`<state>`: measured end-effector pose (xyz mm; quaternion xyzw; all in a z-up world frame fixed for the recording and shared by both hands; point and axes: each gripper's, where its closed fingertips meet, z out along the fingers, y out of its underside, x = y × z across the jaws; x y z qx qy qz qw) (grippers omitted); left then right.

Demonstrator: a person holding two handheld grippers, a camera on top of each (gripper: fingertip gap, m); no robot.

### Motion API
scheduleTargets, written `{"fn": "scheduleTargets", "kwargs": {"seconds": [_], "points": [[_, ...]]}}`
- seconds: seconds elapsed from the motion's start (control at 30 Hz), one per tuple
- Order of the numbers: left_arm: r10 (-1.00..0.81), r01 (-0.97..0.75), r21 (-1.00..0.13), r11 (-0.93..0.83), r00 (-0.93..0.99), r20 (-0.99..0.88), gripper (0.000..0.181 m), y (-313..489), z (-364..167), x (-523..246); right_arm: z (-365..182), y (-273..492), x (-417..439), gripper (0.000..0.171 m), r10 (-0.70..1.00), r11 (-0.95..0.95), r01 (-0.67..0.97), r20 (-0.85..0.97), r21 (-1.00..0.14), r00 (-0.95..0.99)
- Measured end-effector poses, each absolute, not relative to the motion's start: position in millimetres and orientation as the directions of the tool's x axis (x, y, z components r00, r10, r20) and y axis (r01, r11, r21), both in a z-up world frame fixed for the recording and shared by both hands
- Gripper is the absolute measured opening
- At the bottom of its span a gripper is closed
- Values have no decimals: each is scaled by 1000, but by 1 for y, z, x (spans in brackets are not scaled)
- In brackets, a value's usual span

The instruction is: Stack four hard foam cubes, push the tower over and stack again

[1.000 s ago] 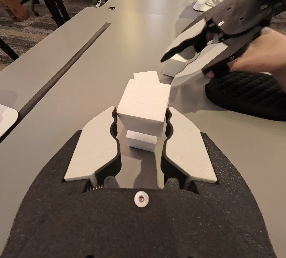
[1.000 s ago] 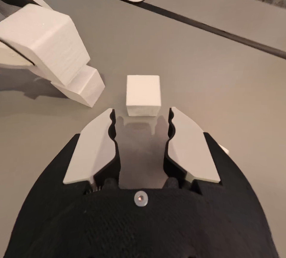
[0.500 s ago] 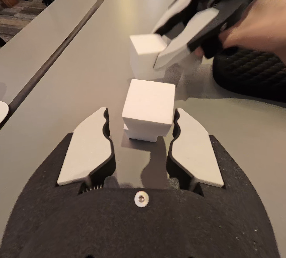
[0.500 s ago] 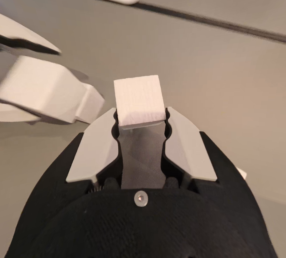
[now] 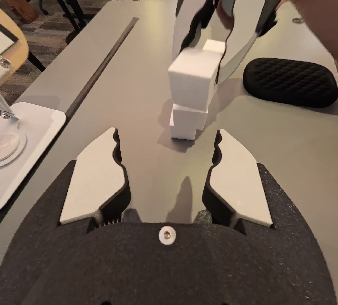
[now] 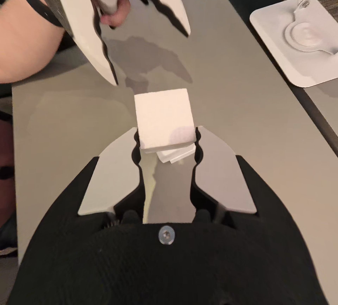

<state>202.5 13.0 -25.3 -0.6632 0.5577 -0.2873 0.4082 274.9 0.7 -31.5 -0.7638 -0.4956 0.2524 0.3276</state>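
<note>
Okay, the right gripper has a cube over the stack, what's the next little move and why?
Probably ease the right gripper open. Its top cube looks seated on the two stacked cubes, roughly lined up, and the left gripper is open and clear. The fourth cube waits on the table behind.

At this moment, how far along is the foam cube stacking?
Done: two white hard foam cubes stand stacked on the grey table. In hand: the right gripper holds a third cube on top. Left: the fourth cube behind; the open left gripper is empty.
</note>
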Motion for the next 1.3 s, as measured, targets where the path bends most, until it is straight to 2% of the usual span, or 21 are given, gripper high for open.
{"fn": "scheduleTargets", "kwargs": {"seconds": [0.13, 0.17, 0.2, 0.3, 0.4, 0.53, 0.63, 0.77, 0.87, 0.9, 0.97, 1.07, 1.17, 1.3], "points": [[-977, -480, -877, -36, 202, -70, 97, 9, -15, 200, -38, 4, 272, 62, 925, -258, 605, -12, -753, 380], [-979, -476, -879, -33, 194, -68, 97, 7, -14, 202, -35, 5, 274, 73, 917, -244, 599, 18, -762, 397], [-981, -472, -881, -28, 184, -67, 97, 4, -12, 203, -29, 6, 277, 81, 906, -232, 582, 44, -779, 420], [-980, -475, -880, -3, 174, -91, 97, -1, -8, 206, -6, 6, 304, 82, 838, -216, 440, 65, -872, 541], [-974, -478, -878, 14, 191, -120, 97, 1, -13, 213, -6, 10, 360, 82, 654, -231, 298, 79, -926, 752], [-983, -540, -841, 23, 141, -118, 99, -1, -44, 231, -40, -3, 436, 82, 311, -307, 182, 83, -934, 947], [-986, -534, -846, -12, 146, -78, 98, -1, -48, 236, -73, -14, 461, 85, 116, -400, 58, 12, -915, 993], [-984, -522, -853, -21, 163, -75, 98, 1, -43, 229, -111, -24, 484, 85, -107, -534, -9, 57, -846, 993], [-982, -507, -862, -25, 176, -74, 97, 3, -36, 223, -126, -25, 490, 80, -146, -594, -33, 67, -804, 987], [-981, -502, -865, -29, 180, -71, 97, 4, -35, 221, -133, -26, 490, 76, -136, -625, -44, 53, -779, 989], [-981, -492, -870, -29, 181, -70, 97, 5, -31, 219, -137, -25, 484, 56, -95, -638, -72, -14, -767, 995], [-982, -477, -878, -35, 181, -60, 97, 6, -27, 215, -121, -20, 475, 56, -30, -588, -88, -88, -804, 996], [-979, -476, -879, -37, 196, -65, 97, 10, -25, 208, -65, -7, 427, 56, 265, -440, -32, -164, -897, 950], [-979, -462, -886, -41, 196, -57, 95, 11, -21, 203, 34, -15, 333, 56, 742, -254, 67, -150, -965, 654]]}}
